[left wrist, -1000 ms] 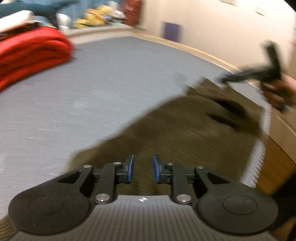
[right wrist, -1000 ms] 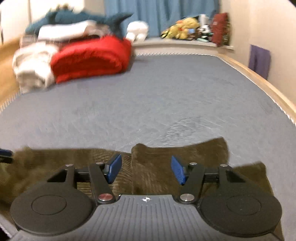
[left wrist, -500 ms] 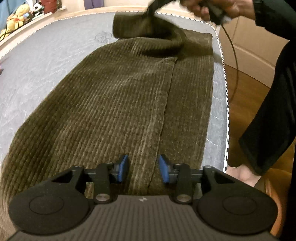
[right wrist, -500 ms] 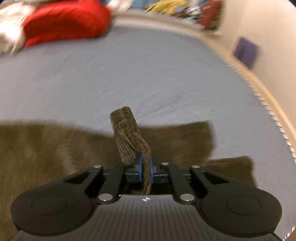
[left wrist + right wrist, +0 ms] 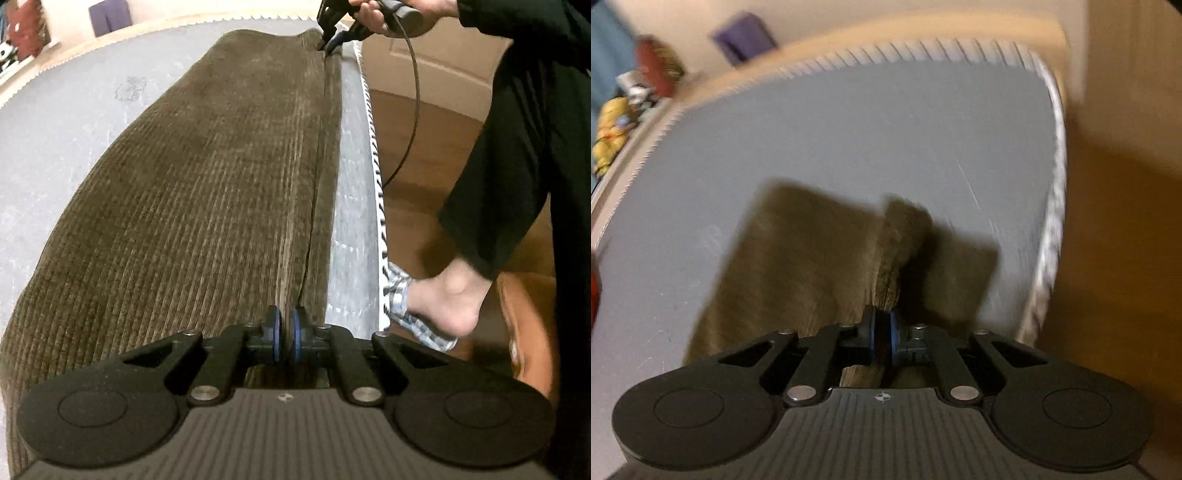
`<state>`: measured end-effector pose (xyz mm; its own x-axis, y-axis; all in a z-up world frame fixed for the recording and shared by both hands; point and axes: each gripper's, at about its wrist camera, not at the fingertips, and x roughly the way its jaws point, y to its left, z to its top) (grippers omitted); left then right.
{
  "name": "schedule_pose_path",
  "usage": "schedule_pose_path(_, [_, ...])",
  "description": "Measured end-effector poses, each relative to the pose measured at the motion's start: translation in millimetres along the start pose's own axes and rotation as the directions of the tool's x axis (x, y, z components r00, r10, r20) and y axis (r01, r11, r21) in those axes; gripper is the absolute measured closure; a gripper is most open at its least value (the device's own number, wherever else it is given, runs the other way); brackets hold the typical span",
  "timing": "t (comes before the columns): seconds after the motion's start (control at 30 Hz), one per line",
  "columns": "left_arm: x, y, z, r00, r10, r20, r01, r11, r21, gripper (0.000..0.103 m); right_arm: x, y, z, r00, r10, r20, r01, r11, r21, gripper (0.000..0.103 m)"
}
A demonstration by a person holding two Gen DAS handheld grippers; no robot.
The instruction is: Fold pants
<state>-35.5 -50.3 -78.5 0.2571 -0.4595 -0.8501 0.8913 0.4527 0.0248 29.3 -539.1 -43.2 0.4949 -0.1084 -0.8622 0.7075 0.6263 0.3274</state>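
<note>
Olive-brown corduroy pants (image 5: 207, 192) lie lengthwise on a grey mattress (image 5: 74, 122), one leg folded over the other along the right edge. My left gripper (image 5: 285, 334) is shut on the near edge of the pants. My right gripper (image 5: 328, 40) shows at the far end in the left wrist view, pinching the other end of the same edge. In the right wrist view, which is blurred, the right gripper (image 5: 882, 338) is shut on a raised fold of the pants (image 5: 890, 266).
The mattress edge (image 5: 373, 155) with white piping runs just right of the pants, with wooden floor (image 5: 417, 192) beyond. The person's leg and foot (image 5: 439, 299) stand beside the bed. A cable (image 5: 413, 110) hangs from the right gripper. Toys (image 5: 609, 133) sit far away.
My left gripper has closed on the pants' near edge. Both grippers have carried one leg across onto the other, so the pants are now narrower. The right wrist view has swung towards the mattress corner.
</note>
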Motion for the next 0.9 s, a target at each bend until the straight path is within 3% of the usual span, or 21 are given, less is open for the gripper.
schedule_pose_path(0.03, [-2, 2, 0, 1.0, -0.007, 0.003, 0.007, 1.0, -0.012, 0.096, 8, -7, 2, 1.0, -0.024, -0.012, 0.025, 0.999, 0.03, 0.087])
schedule_pose_path(0.17, [-12, 7, -6, 1.0, -0.012, 0.015, 0.012, 1.0, -0.027, 0.096, 8, -17, 13, 0.999, 0.025, 0.029, -0.027, 0.997, 0.07, 0.067])
schedule_pose_path(0.23, [-7, 5, -6, 1.0, -0.006, 0.004, 0.006, 1.0, -0.027, 0.096, 10, -12, 20, 0.998, 0.024, 0.052, -0.027, 0.998, 0.056, 0.067])
schedule_pose_path(0.3, [-3, 2, -5, 1.0, -0.001, 0.0, 0.001, 1.0, -0.03, 0.096, 26, -11, 27, 0.998, 0.03, 0.046, -0.032, 0.998, 0.048, 0.072])
schedule_pose_path(0.33, [-2, 1, -5, 1.0, 0.002, 0.0, -0.002, 1.0, -0.031, 0.096, 31, -12, 28, 0.999, 0.035, 0.042, -0.037, 0.998, 0.046, 0.088])
schedule_pose_path(0.37, [-3, 1, -6, 1.0, 0.003, 0.002, -0.003, 0.999, -0.032, 0.096, 34, -12, 29, 0.999, 0.035, 0.037, -0.036, 0.998, 0.042, 0.092])
schedule_pose_path(0.53, [-16, 1, -8, 1.0, 0.005, 0.02, -0.005, 1.0, -0.006, 0.099, 3, -10, 30, 0.99, 0.023, 0.138, -0.034, 0.996, 0.077, 0.097])
schedule_pose_path(0.63, [-29, 4, -12, 0.999, -0.02, 0.029, 0.02, 1.0, 0.008, 0.1, -23, -3, 21, 0.975, -0.036, 0.218, 0.016, 0.996, 0.092, 0.097])
schedule_pose_path(0.73, [-28, 5, -18, 0.999, -0.04, -0.002, 0.04, 0.999, 0.006, 0.103, -17, -6, 17, 0.977, -0.125, 0.172, 0.106, 0.988, 0.113, 0.096])
schedule_pose_path(0.8, [-26, 1, -24, 0.999, -0.044, -0.021, 0.045, 0.999, 0.028, 0.103, -3, -12, 17, 0.977, -0.181, 0.116, 0.167, 0.978, 0.123, 0.092])
schedule_pose_path(0.87, [-37, 2, -27, 0.998, -0.067, 0.021, 0.066, 0.998, 0.021, 0.1, -3, -12, 14, 0.962, -0.237, 0.137, 0.22, 0.967, 0.13, 0.073])
schedule_pose_path(0.9, [-45, 5, -28, 0.996, -0.067, 0.059, 0.067, 0.998, 0.002, 0.099, -6, -8, 13, 0.957, -0.242, 0.162, 0.223, 0.966, 0.127, 0.07])
